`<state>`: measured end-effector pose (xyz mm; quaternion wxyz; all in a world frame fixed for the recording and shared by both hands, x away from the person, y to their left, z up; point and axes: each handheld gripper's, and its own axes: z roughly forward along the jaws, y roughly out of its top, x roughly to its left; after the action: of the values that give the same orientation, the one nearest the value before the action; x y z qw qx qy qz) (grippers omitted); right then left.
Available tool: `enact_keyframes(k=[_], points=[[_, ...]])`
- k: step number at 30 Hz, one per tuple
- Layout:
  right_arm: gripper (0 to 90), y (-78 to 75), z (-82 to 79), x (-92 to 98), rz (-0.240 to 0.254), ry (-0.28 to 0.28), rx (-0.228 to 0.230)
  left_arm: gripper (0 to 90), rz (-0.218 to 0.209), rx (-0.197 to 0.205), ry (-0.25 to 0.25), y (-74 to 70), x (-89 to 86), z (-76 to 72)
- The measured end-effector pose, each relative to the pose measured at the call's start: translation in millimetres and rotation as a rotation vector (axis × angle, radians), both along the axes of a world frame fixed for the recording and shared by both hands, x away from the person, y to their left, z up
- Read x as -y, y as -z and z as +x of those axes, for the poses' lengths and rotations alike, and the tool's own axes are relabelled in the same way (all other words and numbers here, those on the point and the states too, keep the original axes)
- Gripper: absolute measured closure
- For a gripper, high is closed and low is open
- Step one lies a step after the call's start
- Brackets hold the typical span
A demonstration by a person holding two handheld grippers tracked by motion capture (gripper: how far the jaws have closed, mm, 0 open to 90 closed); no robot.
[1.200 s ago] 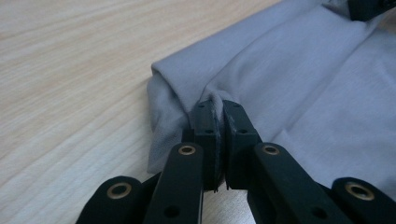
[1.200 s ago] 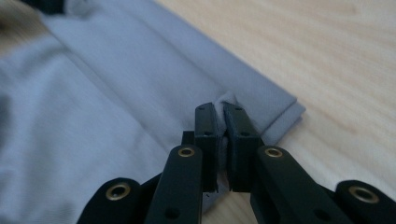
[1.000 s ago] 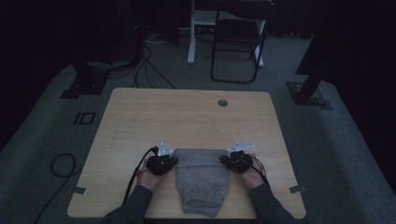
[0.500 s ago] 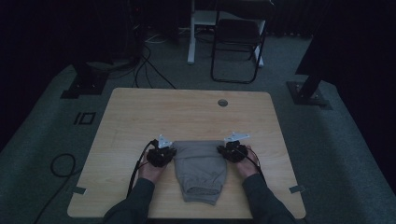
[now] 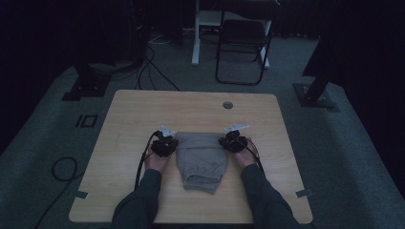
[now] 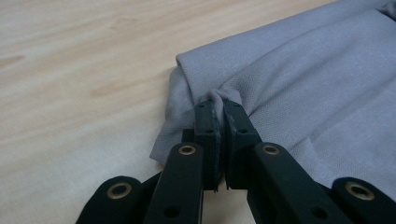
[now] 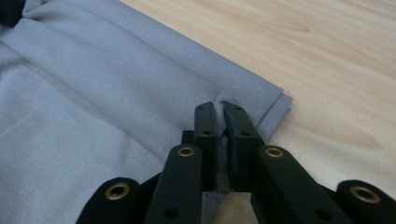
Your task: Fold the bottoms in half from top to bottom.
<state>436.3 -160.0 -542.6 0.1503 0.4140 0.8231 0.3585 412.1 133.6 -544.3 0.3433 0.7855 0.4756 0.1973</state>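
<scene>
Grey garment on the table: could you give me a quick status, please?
Left gripper and right gripper shut on grey garment, one far corner each. Garment folded, flat on table. Nothing in the way.

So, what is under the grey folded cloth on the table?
The grey cloth lies directly on the wooden table; bare wood shows all around it. Whether anything small lies beneath cannot be seen, because the folded layers cover that area.

Grey garment (image 5: 200, 160); light wood table (image 5: 143, 109); black tongs (image 6: 219, 122).
</scene>
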Motion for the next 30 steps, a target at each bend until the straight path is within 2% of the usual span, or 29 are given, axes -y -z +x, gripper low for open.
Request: enact_keyframes(k=[5, 10, 13, 16, 18, 20, 21, 22, 26, 29, 30], points=[[85.3, -1.5, 17.0, -4.2, -0.022, 0.013, 0.0, 85.7, 0.004, 0.0, -0.045, -0.4, 2.6, 17.0], [85.3, -1.0, 28.7, -7.6, -0.021, 0.039, 0.007, 85.7, 0.01, 0.004, -0.083, -0.5, 5.0, 25.5], [85.3, -1.0, 30.9, -8.2, -0.017, 0.043, 0.012, 85.6, -0.007, 0.0, -0.095, -2.4, 4.3, 27.8], [85.3, -3.5, 30.2, -5.4, 0.001, 0.046, 0.014, 85.6, -0.037, 0.016, -0.096, -9.2, -1.0, 26.4], [85.3, -11.2, 27.8, -0.9, 0.043, 0.055, 0.036, 85.7, -0.076, 0.041, -0.1, -18.8, -5.7, 23.9], [85.3, -22.6, 24.3, 2.5, 0.073, 0.051, 0.071, 85.8, -0.093, 0.065, -0.096, -28.6, -7.5, 21.5], [85.3, -27.5, 22.4, 3.6, 0.079, 0.047, 0.088, 85.8, -0.093, 0.065, -0.096, -28.6, -7.5, 21.5], [85.2, -34.1, 19.4, 5.0, 0.085, 0.042, 0.112, 85.8, -0.114, 0.106, -0.083, -42.0, -8.9, 17.4], [85.3, -58.7, 5.9, 13.9, 0.11, 0.027, 0.194, 85.8, -0.169, 0.184, -0.05, -69.6, -11.8, 5.3], [85.3, -74.0, -5.4, 21.1, 0.131, 0.008, 0.238, 85.8, -0.191, 0.224, -0.017, -85.4, -12.9, -5.5], [85.4, -77.9, -9.4, 23.2, 0.135, 0.003, 0.251, 85.7, -0.191, 0.224, -0.017, -85.4, -12.9, -5.5]])
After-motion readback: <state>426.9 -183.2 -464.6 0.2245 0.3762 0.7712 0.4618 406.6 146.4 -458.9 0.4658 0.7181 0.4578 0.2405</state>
